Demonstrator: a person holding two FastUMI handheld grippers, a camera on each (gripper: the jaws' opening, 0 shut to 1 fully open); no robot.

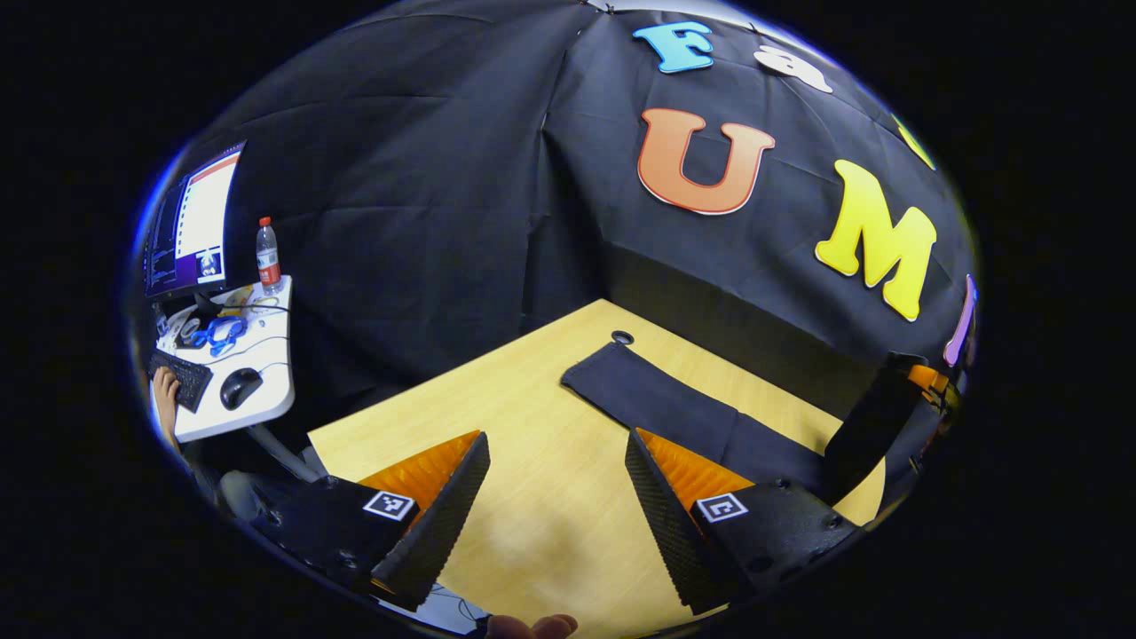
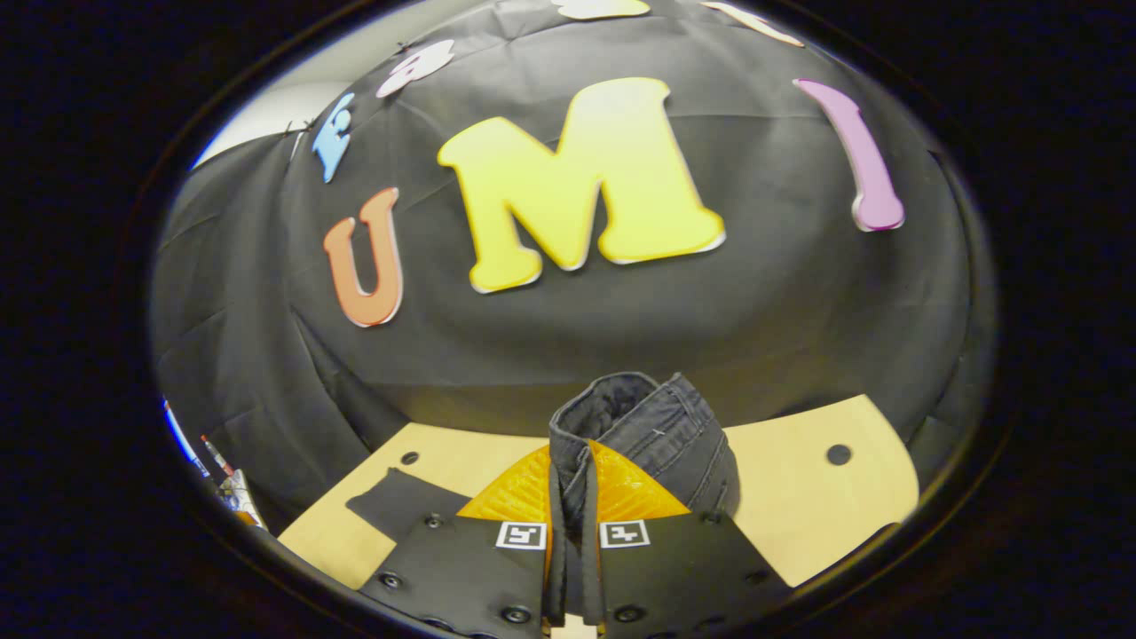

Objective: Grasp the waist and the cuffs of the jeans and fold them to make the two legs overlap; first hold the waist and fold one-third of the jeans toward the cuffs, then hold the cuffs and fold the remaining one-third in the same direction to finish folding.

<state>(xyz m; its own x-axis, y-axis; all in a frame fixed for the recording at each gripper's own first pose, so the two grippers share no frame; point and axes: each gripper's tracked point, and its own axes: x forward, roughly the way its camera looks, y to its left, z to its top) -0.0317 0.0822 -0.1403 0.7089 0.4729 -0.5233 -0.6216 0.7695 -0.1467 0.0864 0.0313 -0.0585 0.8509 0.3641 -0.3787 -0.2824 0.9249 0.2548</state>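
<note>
Dark jeans lie along the wooden table, the cuff end far from me near a cable hole. At the right the cloth rises off the table toward the right gripper. My left gripper hangs open over bare wood, nothing between its fingers, left of the jeans. In the right gripper view, the right gripper is shut on the jeans' waist, which bunches up above the fingers. The leg end lies flat on the table to the left.
A white side desk at the far left carries a monitor, a bottle, a keyboard and a mouse; a hand rests there. The table has cable holes. Black cloth walls the back.
</note>
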